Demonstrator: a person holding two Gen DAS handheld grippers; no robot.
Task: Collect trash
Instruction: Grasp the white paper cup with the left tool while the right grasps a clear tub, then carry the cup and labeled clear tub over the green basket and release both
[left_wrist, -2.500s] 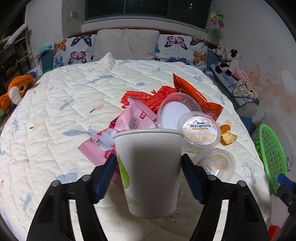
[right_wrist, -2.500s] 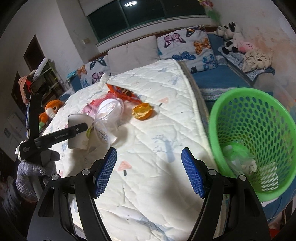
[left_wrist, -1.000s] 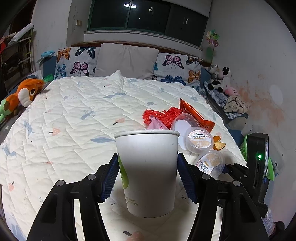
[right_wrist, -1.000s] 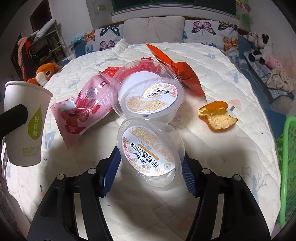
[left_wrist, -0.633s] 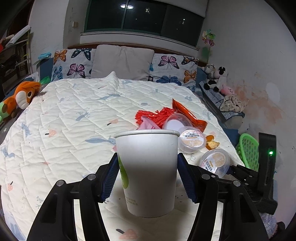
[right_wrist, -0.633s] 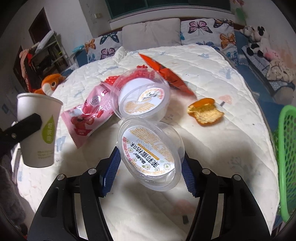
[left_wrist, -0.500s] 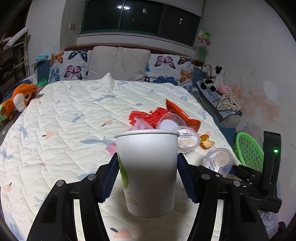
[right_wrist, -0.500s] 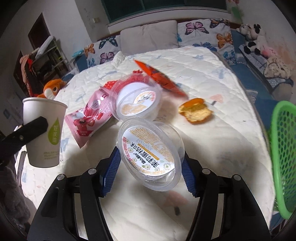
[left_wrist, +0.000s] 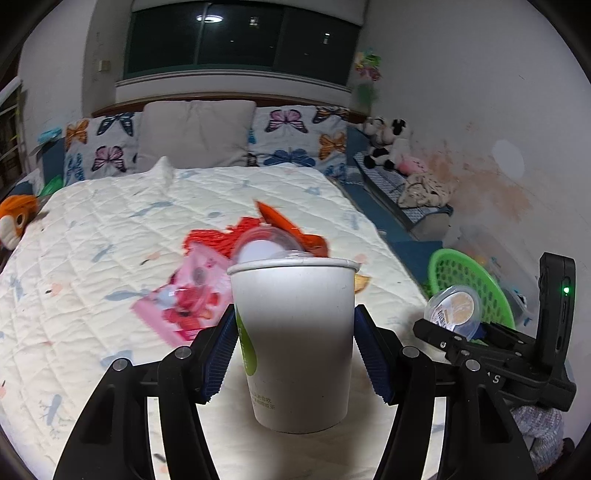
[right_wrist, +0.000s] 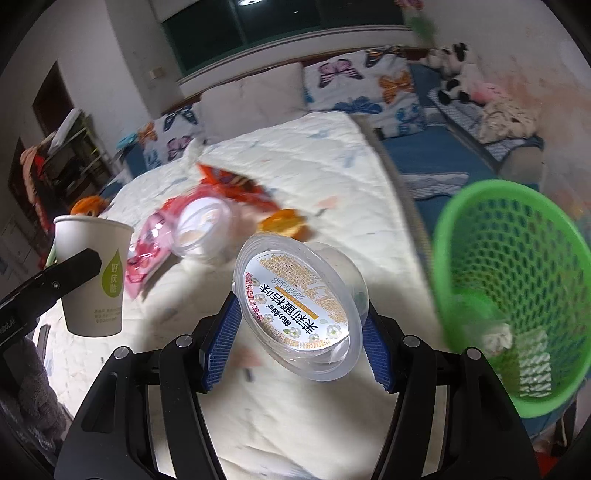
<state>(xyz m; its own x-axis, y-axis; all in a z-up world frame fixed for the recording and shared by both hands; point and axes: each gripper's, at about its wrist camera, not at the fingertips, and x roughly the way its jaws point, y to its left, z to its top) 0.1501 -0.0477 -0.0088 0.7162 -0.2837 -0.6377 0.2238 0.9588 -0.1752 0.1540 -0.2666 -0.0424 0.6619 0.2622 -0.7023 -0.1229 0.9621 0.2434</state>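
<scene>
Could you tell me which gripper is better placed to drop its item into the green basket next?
The right gripper. It holds the plastic tub right beside the green basket, whereas the left gripper, with the paper cup, sits farther back over the bed.

Both grippers share one build. The left gripper (left_wrist: 295, 354) has matte black branching arms with round silver screw heads and ribbed blue pads (left_wrist: 221, 360). The right gripper (right_wrist: 295, 332) matches it, with blue pads (right_wrist: 376, 350); its black body carries a small green light and faint pale lettering. A grey knitted glove (right_wrist: 33, 402) covers the hand.
</scene>
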